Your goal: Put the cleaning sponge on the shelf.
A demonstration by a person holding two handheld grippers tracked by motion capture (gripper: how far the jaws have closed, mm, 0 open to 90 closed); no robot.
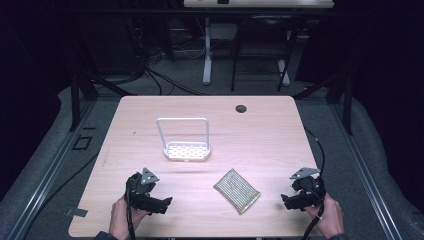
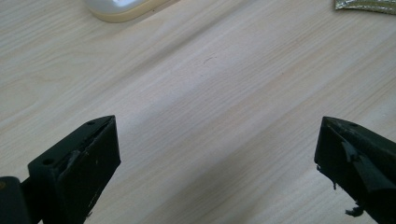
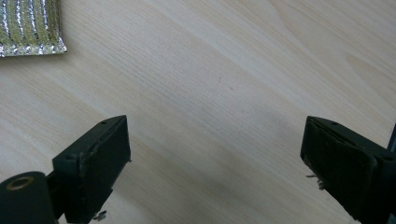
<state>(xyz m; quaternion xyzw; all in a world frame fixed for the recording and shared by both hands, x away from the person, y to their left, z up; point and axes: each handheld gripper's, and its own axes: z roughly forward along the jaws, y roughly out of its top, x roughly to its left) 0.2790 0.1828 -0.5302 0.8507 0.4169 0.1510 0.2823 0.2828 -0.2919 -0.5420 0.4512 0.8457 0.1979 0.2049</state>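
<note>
my left tool [image 1: 159, 200] and right tool [image 1: 289, 199]: both spread wide, nothing in them | scrub pad [image 1: 237, 190] lower middle: looks light, floppy | I'd pinch its near edge

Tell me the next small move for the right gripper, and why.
Probably ease the right gripper toward the scouring pad: its jaws stand open and empty over bare table, and the pad lies flat and untouched between the two grippers, nearer this one.
</note>
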